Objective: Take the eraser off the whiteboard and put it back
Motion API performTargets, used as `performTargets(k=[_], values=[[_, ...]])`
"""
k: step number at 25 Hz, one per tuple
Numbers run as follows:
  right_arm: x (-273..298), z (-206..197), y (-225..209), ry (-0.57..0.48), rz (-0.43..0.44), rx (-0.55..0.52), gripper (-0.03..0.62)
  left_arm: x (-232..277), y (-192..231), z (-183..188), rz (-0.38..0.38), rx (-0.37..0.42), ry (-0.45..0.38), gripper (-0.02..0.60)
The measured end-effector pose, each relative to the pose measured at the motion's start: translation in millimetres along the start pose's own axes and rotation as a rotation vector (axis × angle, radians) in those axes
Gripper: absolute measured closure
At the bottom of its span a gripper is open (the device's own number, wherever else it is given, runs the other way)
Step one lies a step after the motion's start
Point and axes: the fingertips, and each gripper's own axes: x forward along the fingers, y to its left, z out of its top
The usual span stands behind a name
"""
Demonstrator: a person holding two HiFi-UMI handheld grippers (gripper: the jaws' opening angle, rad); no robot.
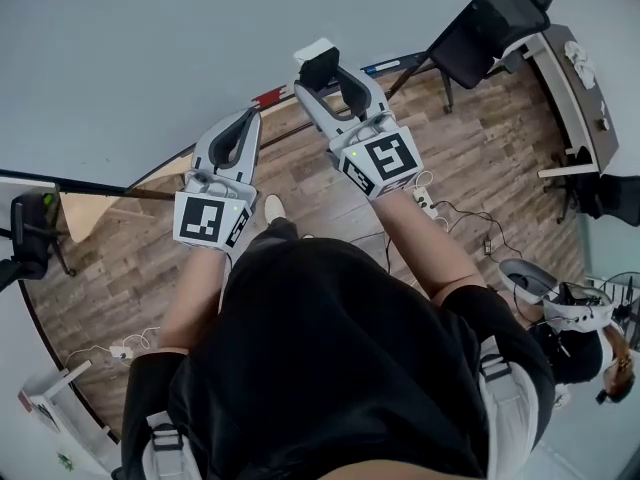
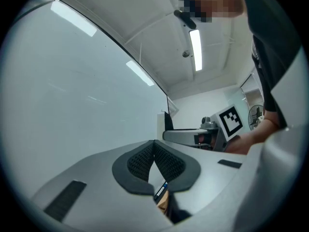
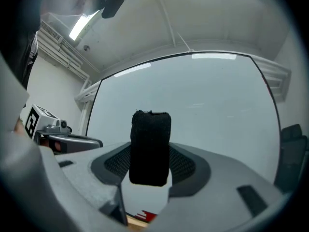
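Right gripper view showed the eraser (image 3: 150, 146) clamped upright between my right gripper's (image 3: 150, 164) pads, in front of the whiteboard (image 3: 207, 105). It looked light, with soft felt that gives, so I judged a hold across its narrow sides the firmest. My left gripper (image 2: 153, 146) was closed on nothing.

No words, brands or numbers can be read anywhere. The only signs are black-and-white square code markers, with no letters, on the left cube (image 1: 212, 218) and the right cube (image 1: 385, 158). A green mark on the white stand (image 1: 65, 460) at lower left may be a logo, but it is too small to read.
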Motion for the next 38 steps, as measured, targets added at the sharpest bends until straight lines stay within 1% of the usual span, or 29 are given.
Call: performTargets(k=[5, 8, 18, 26, 38], values=[[18.7, -9.2, -22.0, 0.01, -0.037, 0.024, 0.373, 24.7, 12.2, -6.5, -0.041, -0.008, 0.006, 0.586], [31.7, -15.1, -28.2, 0.015, -0.05, 0.04, 0.373, 34.0, 21.5, -11.5, -0.06, -0.011, 0.011, 0.586], [63.0, -31.7, -61.2, 0.037, -0.094, 0.05, 0.373, 71.8, 41.4, -26.7, -0.109, -0.027, 0.022, 0.586], [87.3, -41.2, -80.2, 0.049, -0.112, 0.058, 0.373, 95.2, 55.4, -36.9, -0.128, -0.04, 0.032, 0.586], [111.5, -51.0, -106.8, 0.046, -0.194, 0.058, 0.373, 125.3, 70.9, -48.9, -0.162, -0.055, 0.046, 0.586]])
